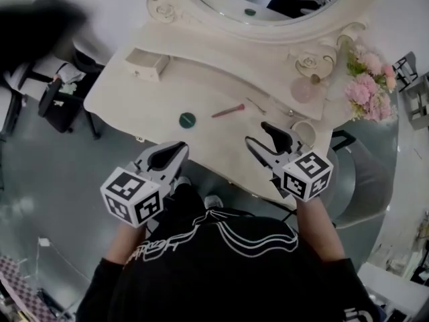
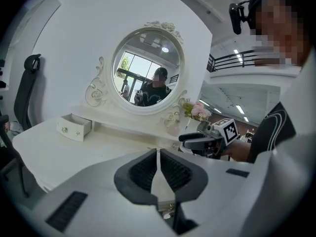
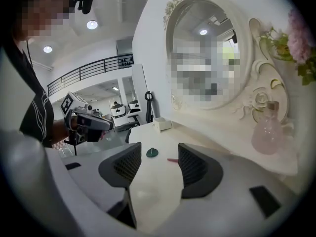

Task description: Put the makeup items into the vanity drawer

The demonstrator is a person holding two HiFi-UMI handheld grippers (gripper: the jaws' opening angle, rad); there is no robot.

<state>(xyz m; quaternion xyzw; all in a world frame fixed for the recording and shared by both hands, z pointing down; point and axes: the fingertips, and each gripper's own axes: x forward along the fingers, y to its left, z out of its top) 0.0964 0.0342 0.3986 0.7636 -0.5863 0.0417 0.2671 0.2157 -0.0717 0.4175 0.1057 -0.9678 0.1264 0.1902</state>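
We see both grippers held over the near edge of the vanity (image 1: 127,106), and neither touches an item.

Left gripper (image 1: 179,147) - jaws pressed together, nothing between them. Right gripper (image 1: 257,133) - jaws wide apart and empty. Its own view shows only bare tabletop through the gap.

The green disc (image 1: 187,119) lies flat on the tabletop at 12 o'clock from the left gripper, near it but apart. The pink stick (image 1: 228,111) lies at 3 o'clock from the disc and at 10 o'clock from the right gripper, apart from both.

The drawer (image 1: 147,64) sits pulled open at the vanity's far left, at 11 o'clock from the disc and well apart from it. We can't tell what's inside.

A pink bottle (image 1: 305,89) stands upright at 2 o'clock from the right gripper, below the mirror (image 1: 268,2), with flowers (image 1: 369,86) at 3 o'clock from it. A black chair (image 1: 64,96) stands at 9 o'clock from the vanity.
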